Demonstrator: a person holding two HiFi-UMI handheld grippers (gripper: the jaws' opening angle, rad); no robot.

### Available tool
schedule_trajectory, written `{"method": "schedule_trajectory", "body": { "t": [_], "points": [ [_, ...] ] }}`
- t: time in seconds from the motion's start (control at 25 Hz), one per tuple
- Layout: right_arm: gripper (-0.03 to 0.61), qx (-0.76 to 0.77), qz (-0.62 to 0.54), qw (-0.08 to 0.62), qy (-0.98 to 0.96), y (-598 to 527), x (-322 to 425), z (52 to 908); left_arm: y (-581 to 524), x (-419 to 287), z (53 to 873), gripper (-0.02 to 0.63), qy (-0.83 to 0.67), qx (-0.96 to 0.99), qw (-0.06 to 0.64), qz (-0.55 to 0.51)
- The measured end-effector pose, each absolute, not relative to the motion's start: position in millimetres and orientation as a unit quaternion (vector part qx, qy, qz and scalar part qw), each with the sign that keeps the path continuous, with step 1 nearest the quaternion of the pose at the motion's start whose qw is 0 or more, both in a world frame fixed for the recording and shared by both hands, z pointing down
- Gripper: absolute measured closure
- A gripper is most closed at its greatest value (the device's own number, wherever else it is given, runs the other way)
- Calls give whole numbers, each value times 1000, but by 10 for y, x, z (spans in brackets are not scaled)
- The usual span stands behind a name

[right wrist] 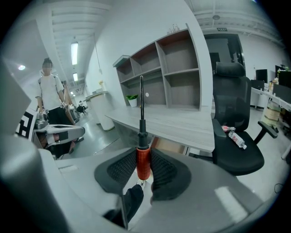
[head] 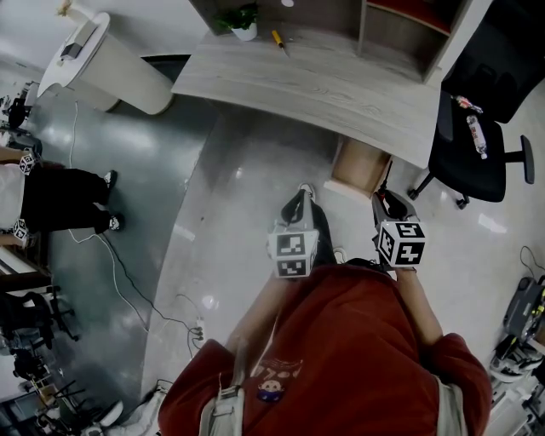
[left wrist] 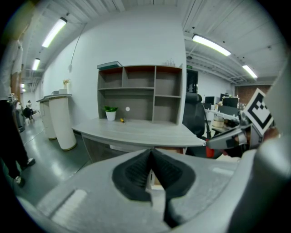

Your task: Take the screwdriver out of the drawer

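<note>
A screwdriver (right wrist: 143, 163) with a red handle and a long black shaft stands upright between the pads of my right gripper (right wrist: 143, 169), which is shut on the handle. Its shaft points up toward the grey desk (right wrist: 182, 125). My left gripper (left wrist: 151, 172) has its pads pressed together with nothing between them. In the head view both grippers, left (head: 299, 197) and right (head: 384, 199), are held side by side in front of the person's red shirt. A brown wooden drawer unit (head: 362, 166) sits under the desk edge just beyond them.
A curved grey desk (head: 315, 81) with a shelf unit (left wrist: 141, 93) stands ahead, carrying a small potted plant (head: 243, 21) and a yellow tool (head: 278, 39). A black office chair (head: 481, 140) is at the right, a white pedestal (head: 102, 64) at the left. A person (right wrist: 51, 102) stands at the far left.
</note>
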State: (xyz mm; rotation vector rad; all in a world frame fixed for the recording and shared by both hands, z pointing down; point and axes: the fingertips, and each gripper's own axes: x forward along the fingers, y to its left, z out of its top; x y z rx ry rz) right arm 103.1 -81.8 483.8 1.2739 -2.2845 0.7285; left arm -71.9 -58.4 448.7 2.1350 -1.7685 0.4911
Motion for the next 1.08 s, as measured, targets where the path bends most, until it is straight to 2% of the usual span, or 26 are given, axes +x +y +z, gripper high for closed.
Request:
{"method": "schedule_trajectory", "body": {
  "t": [1.08],
  "points": [
    [483, 450, 262, 207, -829, -797, 933, 4808, -534, -815, 4461, 613, -629, 743, 169, 157]
  ]
}}
